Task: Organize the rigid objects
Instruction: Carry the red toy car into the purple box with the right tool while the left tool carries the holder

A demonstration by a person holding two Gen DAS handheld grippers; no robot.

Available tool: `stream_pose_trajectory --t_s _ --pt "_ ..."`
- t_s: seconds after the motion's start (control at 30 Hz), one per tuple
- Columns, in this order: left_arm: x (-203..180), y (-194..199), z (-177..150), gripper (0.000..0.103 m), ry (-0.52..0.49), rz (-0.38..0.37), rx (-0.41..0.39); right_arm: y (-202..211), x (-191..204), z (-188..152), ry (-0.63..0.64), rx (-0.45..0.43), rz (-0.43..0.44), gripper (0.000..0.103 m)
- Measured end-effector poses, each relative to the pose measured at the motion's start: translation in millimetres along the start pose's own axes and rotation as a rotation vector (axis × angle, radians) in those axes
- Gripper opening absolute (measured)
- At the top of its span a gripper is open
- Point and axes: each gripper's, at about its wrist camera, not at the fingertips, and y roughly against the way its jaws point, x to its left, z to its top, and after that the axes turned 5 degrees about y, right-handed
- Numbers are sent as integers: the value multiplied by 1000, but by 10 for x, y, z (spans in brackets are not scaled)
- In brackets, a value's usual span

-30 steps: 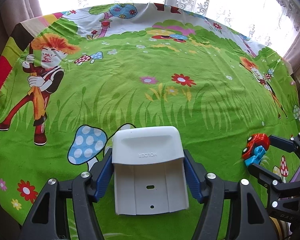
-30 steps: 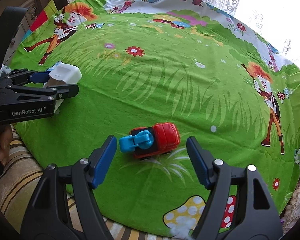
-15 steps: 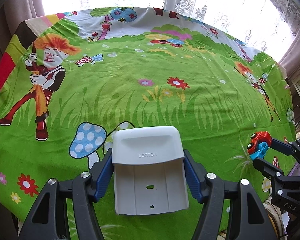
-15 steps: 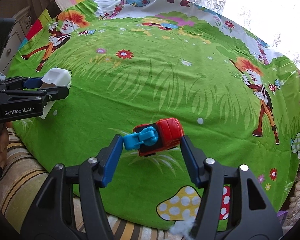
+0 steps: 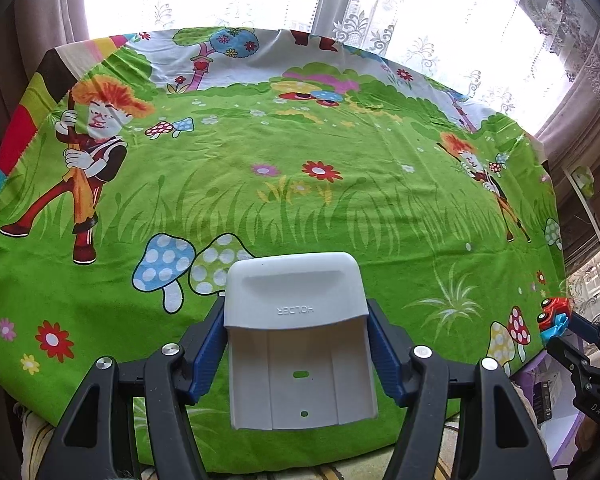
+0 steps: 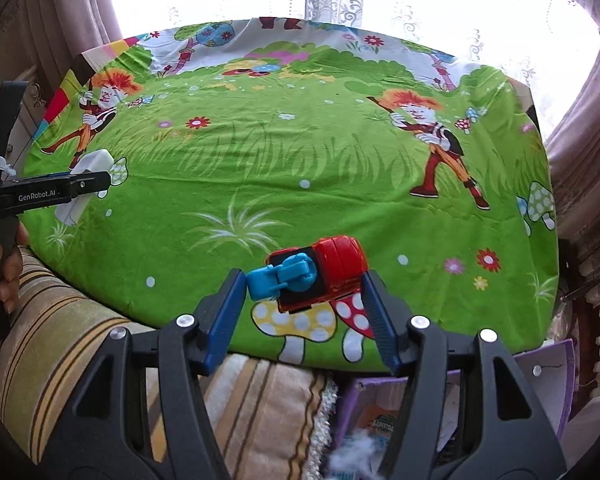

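Left wrist: the left gripper (image 5: 296,354) is clamped on the white holder (image 5: 298,332), lifted above the cloth (image 5: 300,200).

Right wrist: the right gripper (image 6: 302,308) is clamped on the toy car (image 6: 314,274), carried at the cloth's near edge, over a purple box (image 6: 556,364). The left pad bears only on the blue front piece, so the car could pivot and drop.

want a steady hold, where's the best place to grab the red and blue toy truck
Grip the toy truck end to end, as the right claw does now: one pad on the blue front piece, the other on the red cab's rounded back. Come from the near side, above; its long axis lies across the claw.
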Motion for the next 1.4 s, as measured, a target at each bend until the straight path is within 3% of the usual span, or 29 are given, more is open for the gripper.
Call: stream_pose_trajectory --t_s 0.4,0.57,1.0,1.23,1.4 --pt "-433 341 -221 66 -34 -106 -16 426 -985 -770 -183 46 -132 63" --pt "-631 453 -372 66 -50 -160 -3 524 -1212 -1044 -252 59 -157 63" --pt "-1115 666 -668 66 -127 -247 17 787 -1215 -1890 -347 149 -152 63" --pt "-1312 774 -766 66 -167 -279 19 617 -1105 -2164 -376 227 -83 63" --pt "-1373 825 -802 66 -180 -288 18 451 -1077 -2265 -389 279 -82 63"
